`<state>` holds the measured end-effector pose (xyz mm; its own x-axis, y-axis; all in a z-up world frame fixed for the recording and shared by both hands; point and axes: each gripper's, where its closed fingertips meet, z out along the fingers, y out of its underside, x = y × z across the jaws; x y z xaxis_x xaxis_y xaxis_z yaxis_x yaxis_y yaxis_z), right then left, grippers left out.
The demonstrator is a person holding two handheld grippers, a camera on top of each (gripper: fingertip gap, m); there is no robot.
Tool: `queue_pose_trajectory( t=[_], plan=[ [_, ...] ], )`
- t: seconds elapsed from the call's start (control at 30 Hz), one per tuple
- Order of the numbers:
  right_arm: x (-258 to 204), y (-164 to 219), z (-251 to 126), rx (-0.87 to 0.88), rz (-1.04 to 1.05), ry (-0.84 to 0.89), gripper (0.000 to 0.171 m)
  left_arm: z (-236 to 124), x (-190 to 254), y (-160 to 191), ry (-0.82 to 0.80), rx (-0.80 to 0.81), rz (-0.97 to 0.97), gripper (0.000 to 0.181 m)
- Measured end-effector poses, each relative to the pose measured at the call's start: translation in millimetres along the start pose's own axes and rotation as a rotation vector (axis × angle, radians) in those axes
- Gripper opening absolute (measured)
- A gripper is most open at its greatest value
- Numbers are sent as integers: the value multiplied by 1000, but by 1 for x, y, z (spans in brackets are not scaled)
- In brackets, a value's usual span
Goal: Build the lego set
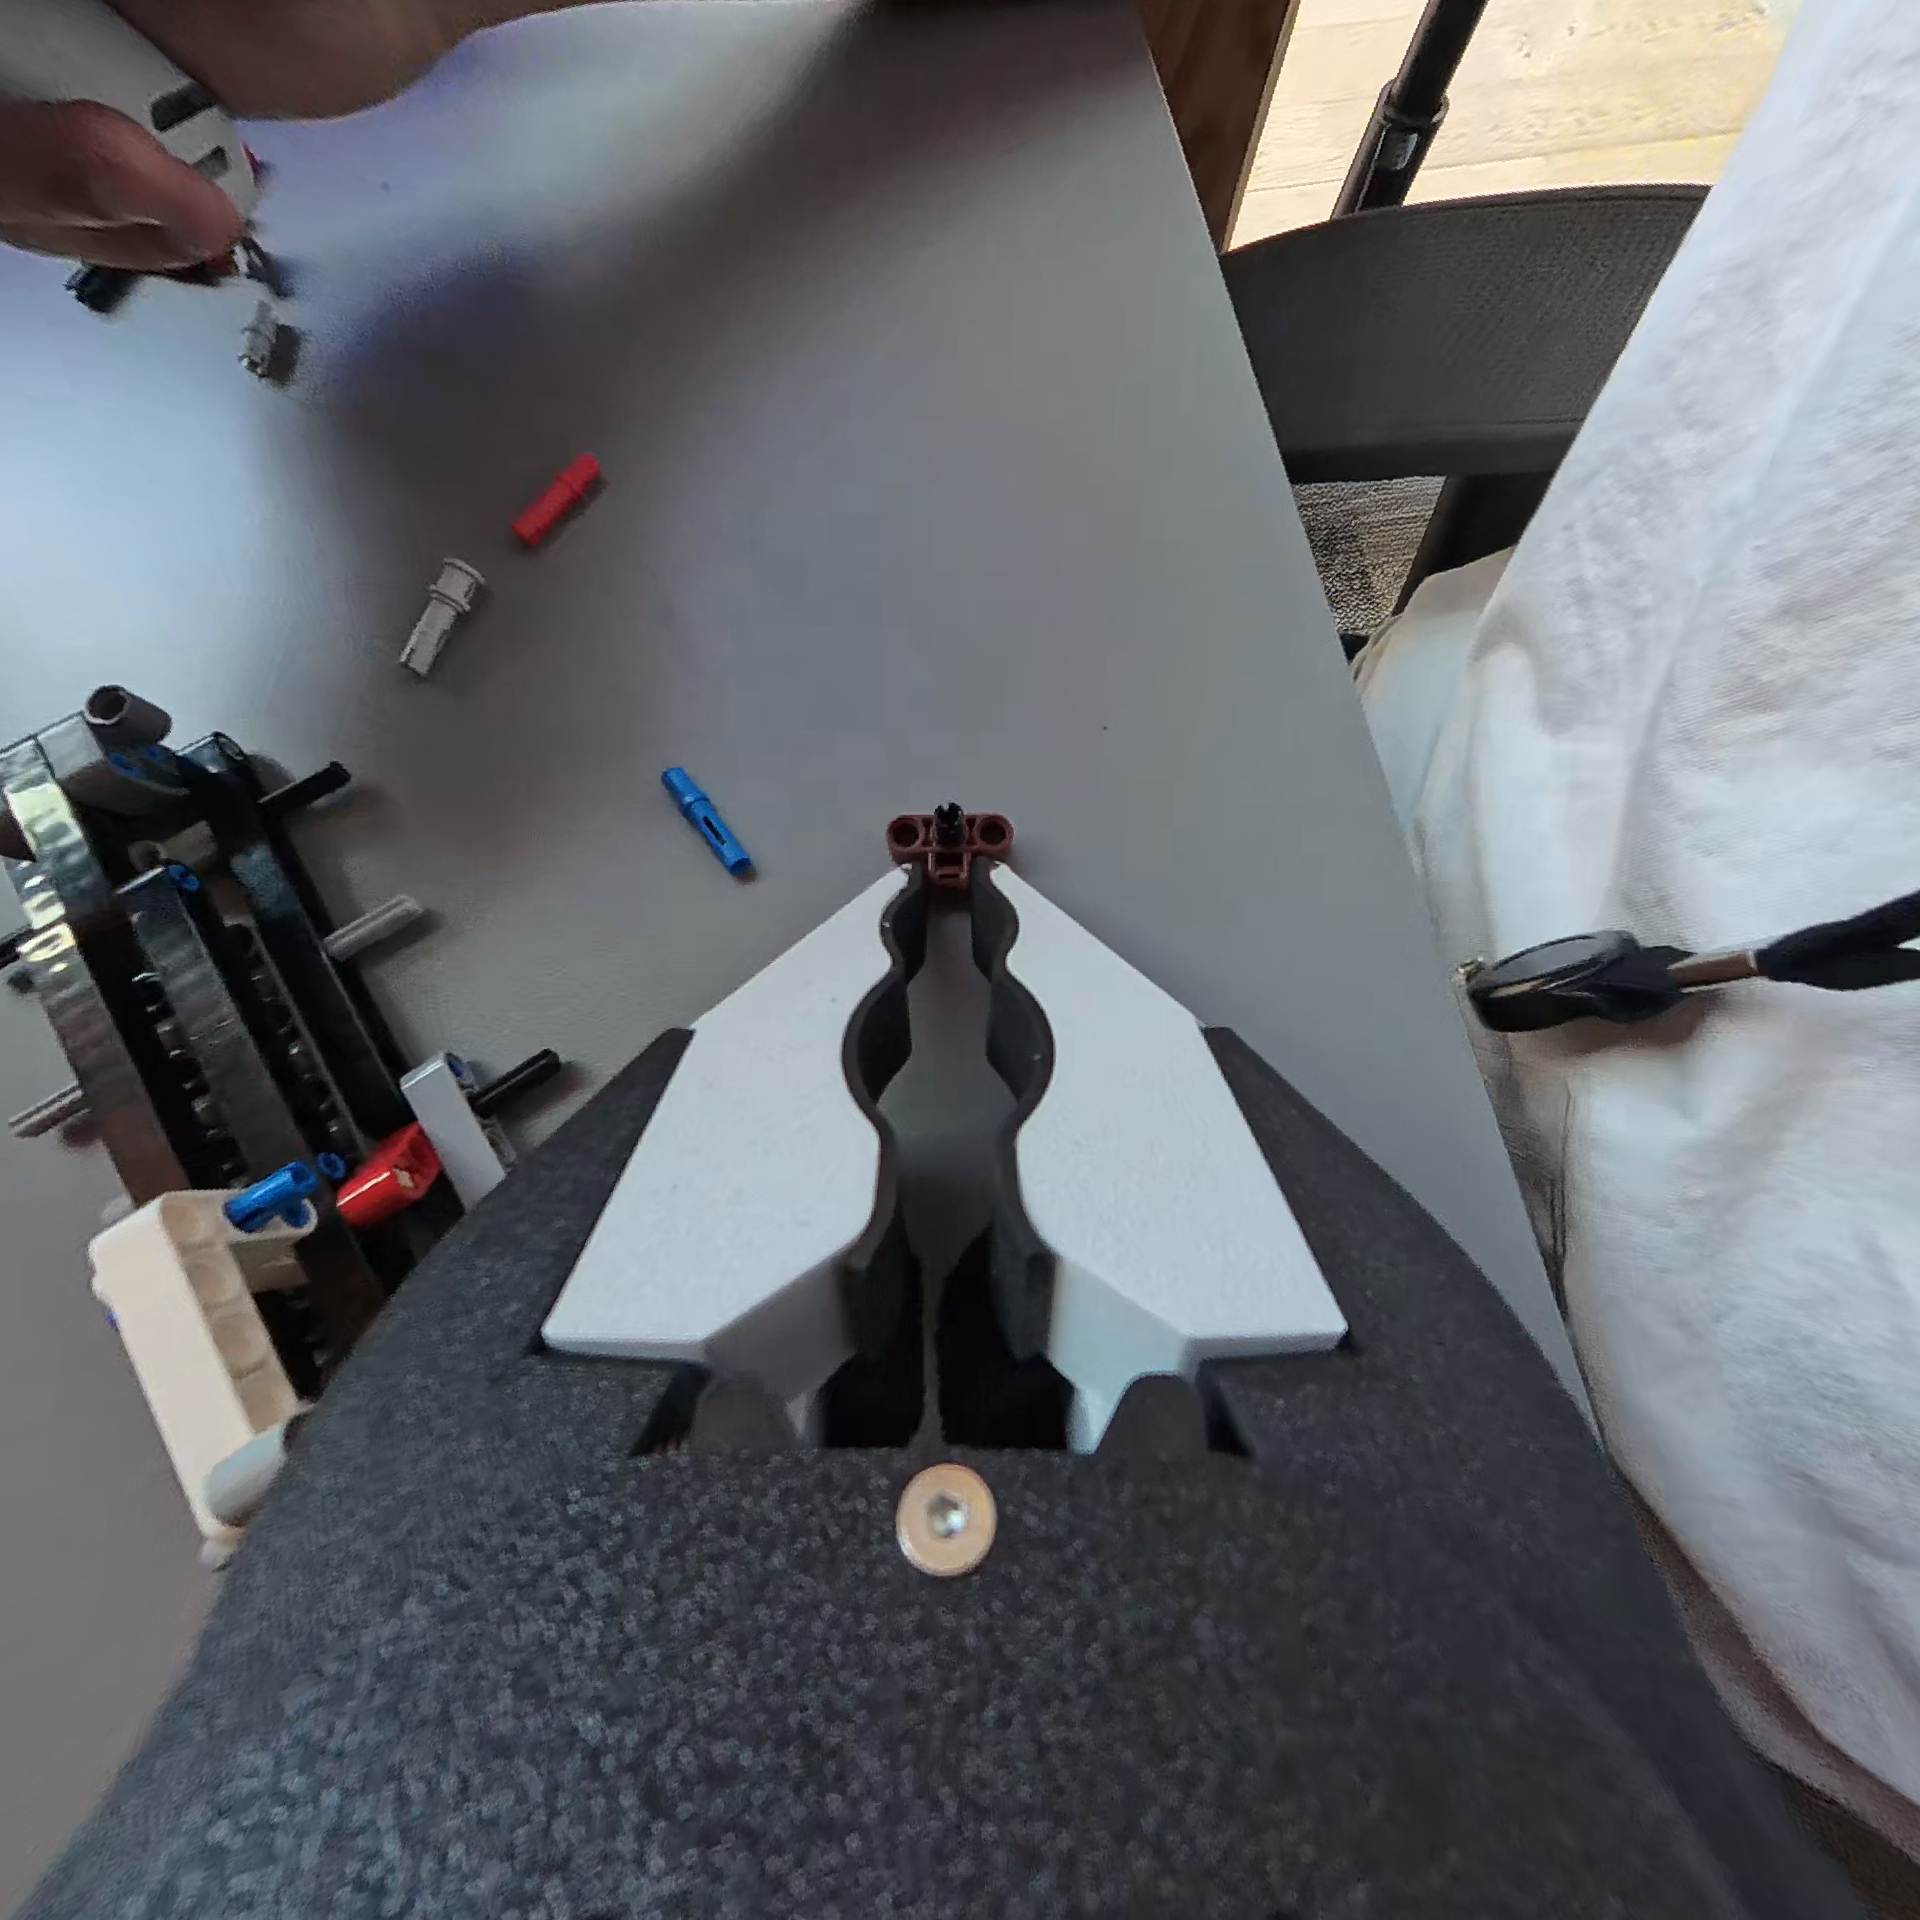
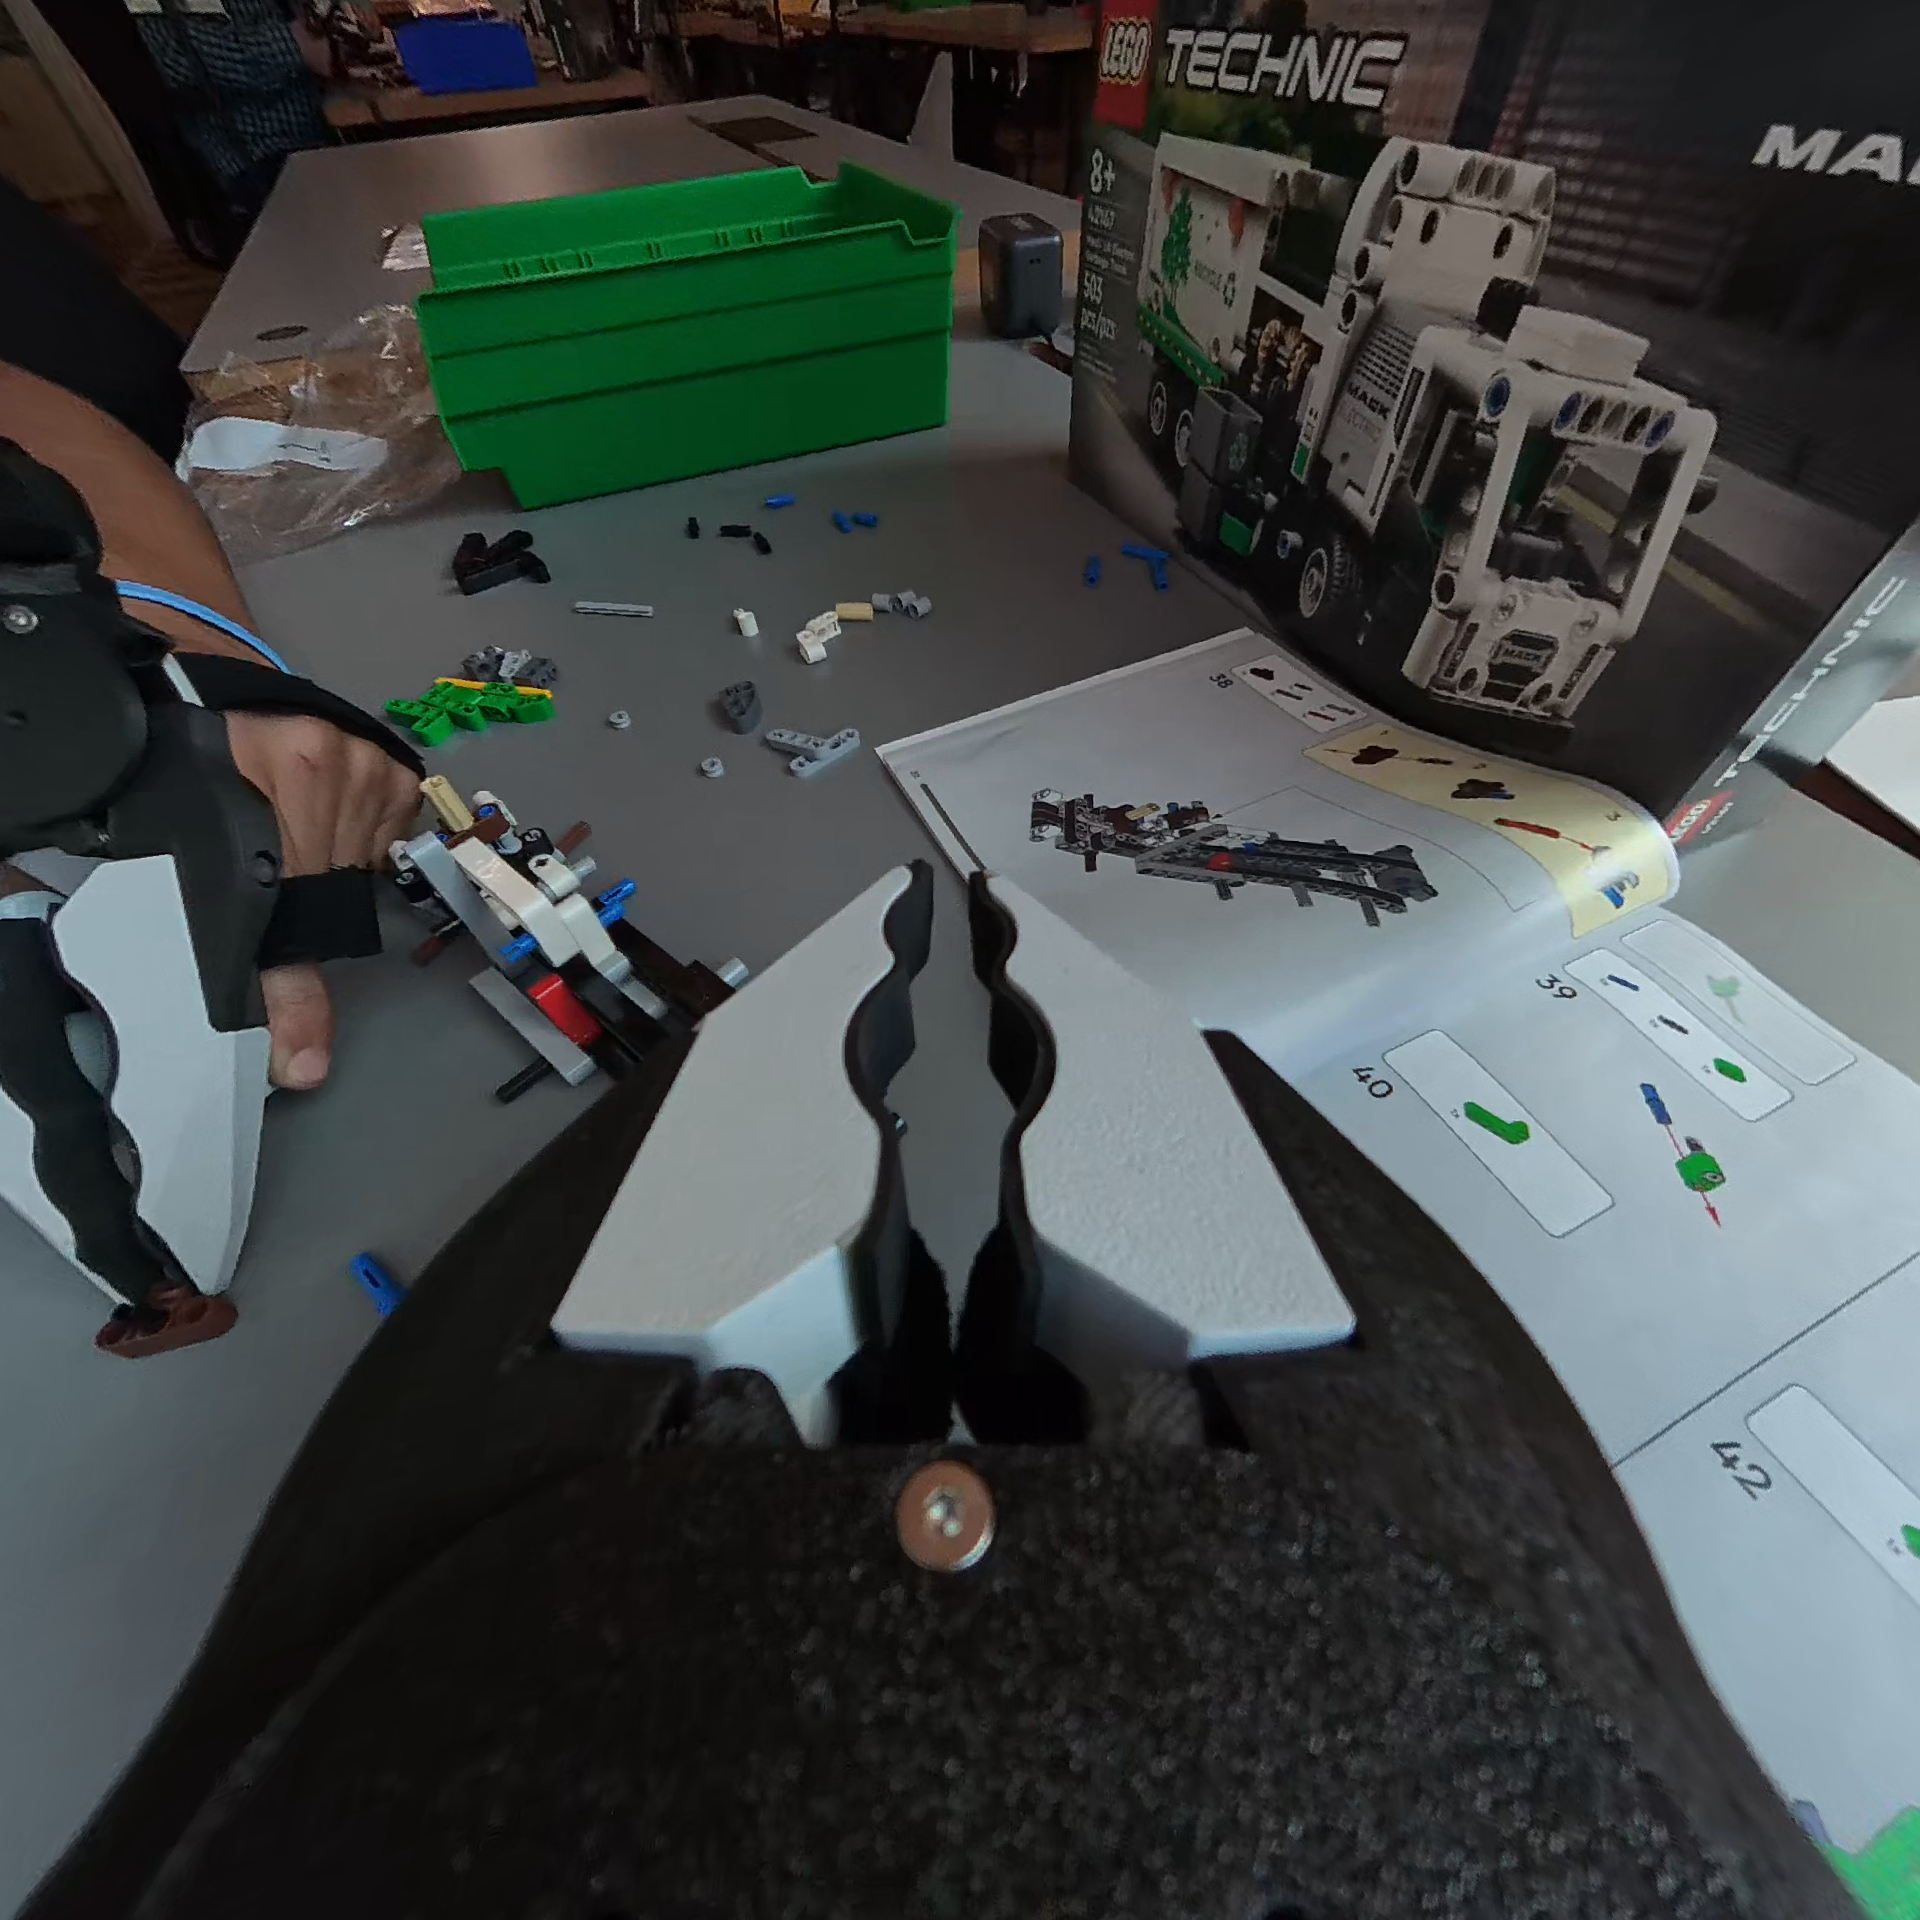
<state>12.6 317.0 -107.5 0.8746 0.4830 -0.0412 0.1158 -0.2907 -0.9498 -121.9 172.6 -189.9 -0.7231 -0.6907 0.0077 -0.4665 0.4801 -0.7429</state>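
Slippage threatens the brown connector your left tool pinches only at its tips near the surface's edge, while your right tool sits released, holding nothing.

L hand-held gripper w/ brown connector

Your hand at the top left of the left wrist view is motion-blurred and cut by the frame edge; the small parts under it smear together, can't tell what they are. The half-built chassis runs off the left edge, and the gripper body hides its near end. In the right wrist view your gripper body covers the chassis's lower end and part of the instruction booklet. Tiny loose pieces by the green bin are too small to identify
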Motion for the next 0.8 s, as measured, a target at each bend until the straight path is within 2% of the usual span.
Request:
queue_pose_trajectory(
  t=[0.8],
  plan=[
    [8, -7, -8, 41, 20, 31, 1, 0, 0, 0, 37, 3, -46, 7]
  ],
)
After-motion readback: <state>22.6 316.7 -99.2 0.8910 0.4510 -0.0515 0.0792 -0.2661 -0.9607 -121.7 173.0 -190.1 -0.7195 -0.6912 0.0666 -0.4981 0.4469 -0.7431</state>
